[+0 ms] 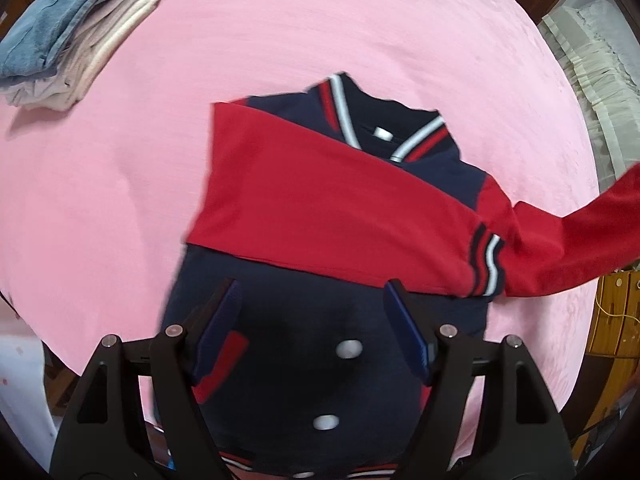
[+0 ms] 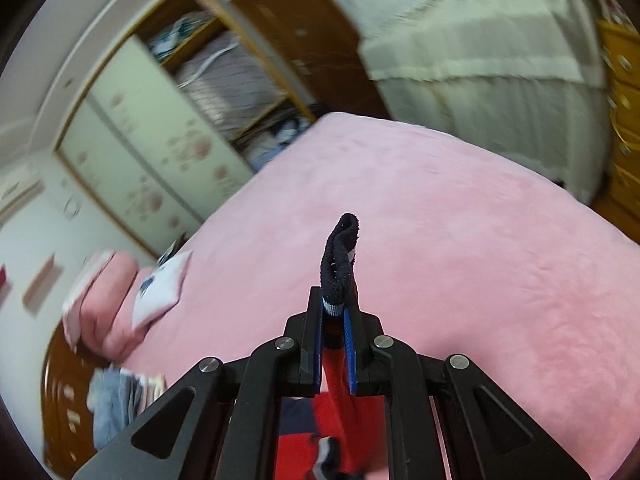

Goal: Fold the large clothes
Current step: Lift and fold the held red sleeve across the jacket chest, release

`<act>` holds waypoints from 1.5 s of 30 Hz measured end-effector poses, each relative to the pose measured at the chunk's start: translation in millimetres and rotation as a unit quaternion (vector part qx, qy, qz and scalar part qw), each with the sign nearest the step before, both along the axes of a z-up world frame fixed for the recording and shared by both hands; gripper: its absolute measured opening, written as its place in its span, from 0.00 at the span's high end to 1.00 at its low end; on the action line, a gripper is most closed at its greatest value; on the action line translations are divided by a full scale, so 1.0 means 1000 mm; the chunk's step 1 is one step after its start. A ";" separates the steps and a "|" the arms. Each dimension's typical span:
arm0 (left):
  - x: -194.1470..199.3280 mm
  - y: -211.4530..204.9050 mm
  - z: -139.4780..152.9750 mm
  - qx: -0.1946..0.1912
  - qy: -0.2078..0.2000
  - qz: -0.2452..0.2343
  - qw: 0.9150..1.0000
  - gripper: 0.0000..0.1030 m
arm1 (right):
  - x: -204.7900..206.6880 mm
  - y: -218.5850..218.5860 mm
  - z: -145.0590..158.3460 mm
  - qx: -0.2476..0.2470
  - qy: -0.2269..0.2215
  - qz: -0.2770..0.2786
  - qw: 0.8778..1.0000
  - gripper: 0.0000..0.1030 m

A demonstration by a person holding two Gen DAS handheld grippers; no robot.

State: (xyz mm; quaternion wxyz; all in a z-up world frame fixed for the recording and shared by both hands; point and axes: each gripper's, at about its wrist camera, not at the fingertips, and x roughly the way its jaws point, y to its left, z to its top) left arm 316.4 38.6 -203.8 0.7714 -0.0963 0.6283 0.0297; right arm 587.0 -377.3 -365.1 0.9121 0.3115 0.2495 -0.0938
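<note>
A: Quick one. Your left claw (image 1: 310, 320) hung almost straight down over the jacket (image 1: 304, 360), jaws wide apart, nothing between the pads. Navy body and the snap buttons (image 1: 349, 349) sat right under it.

B: And the right?

A: Your right claw (image 2: 335, 320) was pinched nearly closed on the dark ribbed cuff (image 2: 340, 264), which stuck out past the fingertips; red sleeve cloth hung down behind the jaws. From the left camera, that second sleeve (image 1: 580, 236) ran off to the right of the left claw, lifted off the bed (image 1: 360, 40).

B: Where was the first sleeve?

A: The first red sleeve (image 1: 320, 208) already lay across the chest, just ahead of the left claw, striped cuff (image 1: 486, 264) out at its right edge. The collar (image 1: 340, 108) was further ahead.

B: So the step?

A: My guess: you were bringing the second sleeve over. To do it well, you needed to carry the cuff across low, keep the sleeve taut and flat, and lay it over the first one, parallel to it. You could have pressed your left claw on the body so the jacket didn't drag.

B: Anything else?

A: A stack of folded clothes (image 1: 68, 40) sat far ahead and left of the left claw, well clear. The right view was blurred, so I couldn't tell how deep the grip went.
</note>
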 end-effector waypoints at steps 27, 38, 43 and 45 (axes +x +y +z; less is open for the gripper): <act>0.040 0.142 -0.054 -0.050 -0.006 0.010 0.999 0.31 | 0.010 0.359 -0.206 -0.068 0.166 0.277 0.944 0.87; 0.047 0.105 -0.044 -0.077 -0.007 -0.030 0.997 0.30 | -0.004 0.336 -0.194 -0.057 0.167 0.321 0.931 0.62; 0.057 0.065 -0.052 -0.089 -0.003 -0.058 0.994 0.56 | -0.008 0.307 -0.207 -0.056 0.197 0.302 0.931 0.65; 0.062 0.044 -0.063 -0.102 0.002 -0.070 0.992 0.59 | -0.003 0.290 -0.208 -0.034 0.206 0.303 0.930 0.83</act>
